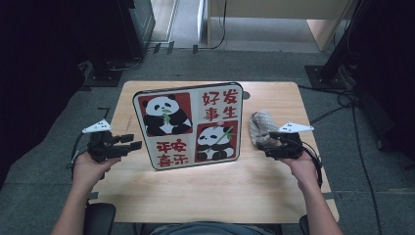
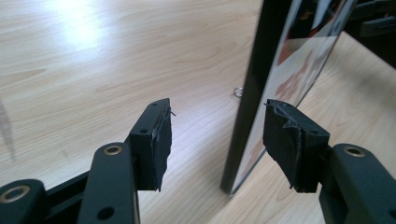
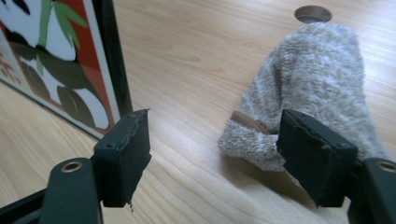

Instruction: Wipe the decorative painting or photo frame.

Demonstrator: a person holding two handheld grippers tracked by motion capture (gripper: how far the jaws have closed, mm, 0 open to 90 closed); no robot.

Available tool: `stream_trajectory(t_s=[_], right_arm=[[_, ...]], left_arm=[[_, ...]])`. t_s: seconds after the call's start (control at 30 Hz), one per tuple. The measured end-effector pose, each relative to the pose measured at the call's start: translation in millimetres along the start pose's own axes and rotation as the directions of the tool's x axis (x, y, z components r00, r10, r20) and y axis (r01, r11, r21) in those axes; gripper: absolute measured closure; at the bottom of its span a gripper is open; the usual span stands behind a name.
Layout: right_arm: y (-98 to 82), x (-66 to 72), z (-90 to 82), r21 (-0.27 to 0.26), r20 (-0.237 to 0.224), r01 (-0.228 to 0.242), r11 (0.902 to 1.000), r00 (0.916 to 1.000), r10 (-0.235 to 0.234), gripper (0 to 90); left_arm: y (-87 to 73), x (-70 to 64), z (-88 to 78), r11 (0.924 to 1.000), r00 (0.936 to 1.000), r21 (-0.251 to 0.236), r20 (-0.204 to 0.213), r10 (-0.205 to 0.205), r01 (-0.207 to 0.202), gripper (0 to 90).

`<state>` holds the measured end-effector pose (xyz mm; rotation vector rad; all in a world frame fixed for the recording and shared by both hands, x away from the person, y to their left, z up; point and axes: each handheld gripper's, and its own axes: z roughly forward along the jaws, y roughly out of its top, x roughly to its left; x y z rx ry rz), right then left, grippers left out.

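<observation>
Risk at the near side first: likely to tip or skid if pinched off-centre by the left gripper [image 2: 217, 140], since the panda board [image 2: 261, 93] seems to stand on its lower edge with no prop in sight. Wide open, empty, straddling the board's black side edge, apparently without touching. Right gripper [image 3: 215, 154] likewise spread wide and holding nothing, one jaw just in front of the fluffy grey-beige cloth [image 3: 317, 88], the other near the board's corner. Cloth heaped on the table [image 1: 220, 196] just right of the board. Beyond it, a round hole [image 3: 313, 14] in the tabletop.
</observation>
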<state>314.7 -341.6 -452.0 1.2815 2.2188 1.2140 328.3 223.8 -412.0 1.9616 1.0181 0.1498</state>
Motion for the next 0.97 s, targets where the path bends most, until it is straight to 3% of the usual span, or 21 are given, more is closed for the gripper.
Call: stream_trajectory(t_s=[0.17, 0.33, 0.5, 0.63, 0.97], right_arm=[[-3.8, -0.2, 4.7, 0.019, -0.038, -0.011, 0.9998, 0.9992, 0.012, 22.9], [-8.4, -3.4, 9.1, 0.031, -0.046, 0.0, 0.9995, 0.9989, 0.002, 22.7], [-12.4, -3.8, 12.9, 0.045, -0.054, 0.006, 0.999, 0.9985, -0.004, 22.5], [-16.5, -7.1, 17.5, 0.068, -0.05, 0.002, 0.9977, 0.9987, 0.001, 22.5], [-20.5, -10.2, 21.4, 0.111, -0.046, 0.018, 0.9936, 0.9989, -0.013, 22.2]], left_arm=[[-3.5, 6.8, 2.7, 1.0, 0.9999, 0.009, -0.015, -0.001, 0.001, 38.9], [-5.9, 13.7, 7.2, 0.9995, 0.9993, 0.018, -0.028, -0.024, 0.024, 37.1], [-7.4, 19.2, 14.1, 0.9987, 0.9973, 0.04, -0.067, -0.03, 0.032, 35.9], [-9.0, 21.7, 18.2, 0.9982, 0.9971, 0.056, -0.074, -0.015, 0.019, 34.7], [-11.6, 27.0, 23.4, 0.9964, 0.9969, 0.074, -0.069, -0.037, 0.042, 32.6]])
